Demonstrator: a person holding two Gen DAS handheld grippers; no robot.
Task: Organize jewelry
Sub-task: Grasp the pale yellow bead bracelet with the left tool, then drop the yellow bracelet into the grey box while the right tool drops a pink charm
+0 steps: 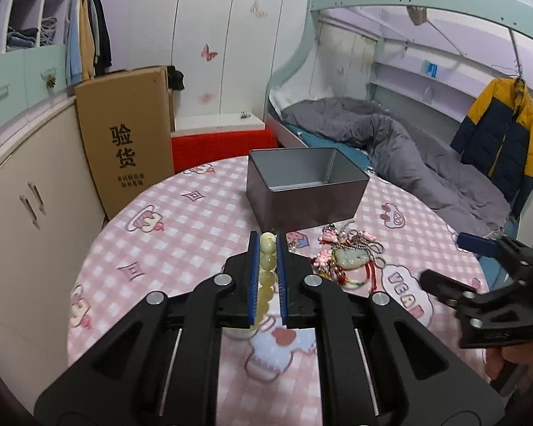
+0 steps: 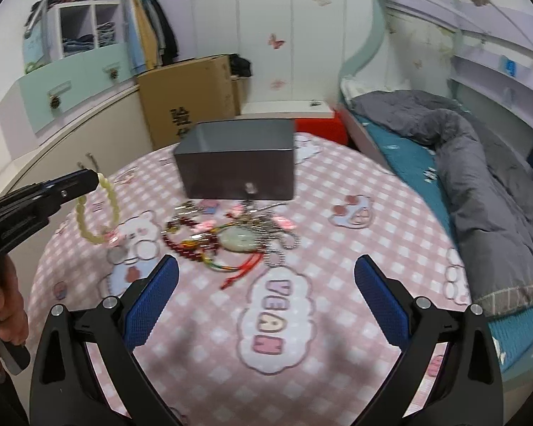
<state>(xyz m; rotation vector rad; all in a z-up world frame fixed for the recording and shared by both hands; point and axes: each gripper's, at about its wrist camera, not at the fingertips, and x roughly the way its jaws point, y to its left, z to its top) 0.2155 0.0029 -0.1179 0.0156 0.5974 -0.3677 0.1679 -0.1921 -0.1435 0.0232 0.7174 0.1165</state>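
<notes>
My left gripper (image 1: 267,239) is shut on a pale yellow bead bracelet (image 1: 266,269), whose beads run between the blue pads. In the right wrist view the bracelet (image 2: 97,213) hangs as a loop from the left gripper (image 2: 96,178), above the table's left side. An open grey metal box (image 1: 303,184) stands at the table's far side, empty as far as I see. A pile of jewelry (image 2: 231,236) with a jade pendant (image 2: 238,240), red beads and chains lies in front of the box (image 2: 238,163). My right gripper (image 2: 266,266) stands open, near of the pile, nothing between its fingers.
The round table has a pink checked cloth (image 2: 302,337) with cartoon prints. A cardboard carton (image 1: 131,138) leans behind the table at left. A bed with a grey quilt (image 1: 391,142) lies to the right. A person's hand (image 2: 0,305) holds the left gripper's handle.
</notes>
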